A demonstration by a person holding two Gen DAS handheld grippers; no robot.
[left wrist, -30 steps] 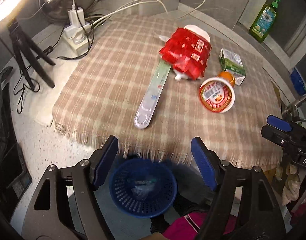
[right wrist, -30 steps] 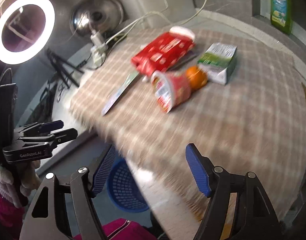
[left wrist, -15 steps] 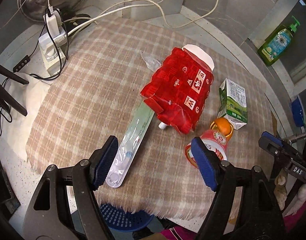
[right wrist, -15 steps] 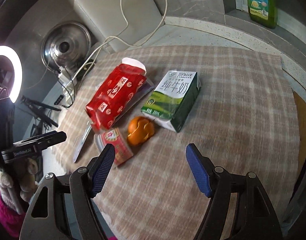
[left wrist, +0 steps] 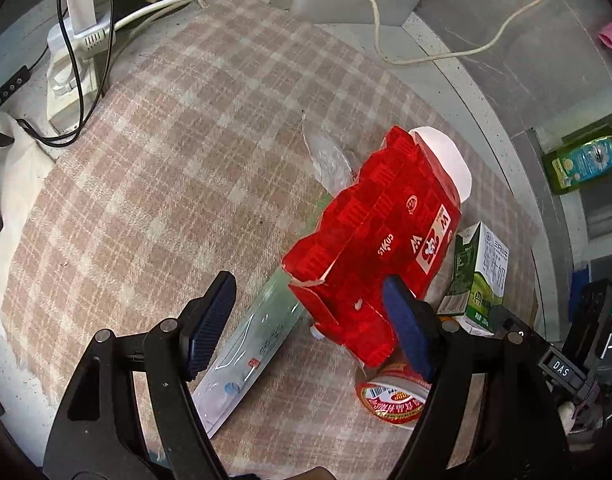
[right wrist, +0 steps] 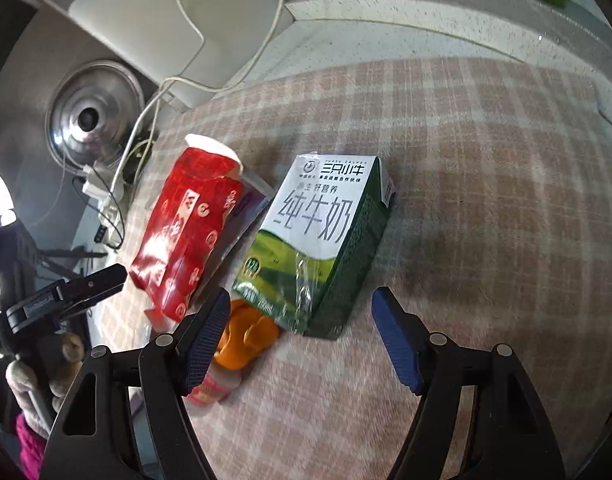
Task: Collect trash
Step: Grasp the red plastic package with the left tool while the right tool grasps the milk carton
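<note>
A crumpled red carton lies on the checked cloth, over a long clear toothbrush package. My left gripper is open, just above the carton's near end and the package. A red-lidded cup lies near its right finger. A green and white milk carton lies flat in the right wrist view, with orange peel at its near left corner. My right gripper is open, close over the milk carton's near end. The red carton shows to the left.
A power strip with white cables sits at the cloth's far left. A steel pot lid and a white board stand at the back. A green soap bottle stands at the right. The other gripper shows at the left.
Both grippers have moved forward and down over the table. The blue basket has dropped out of the left view. The red carton and the milk carton now loom close.
</note>
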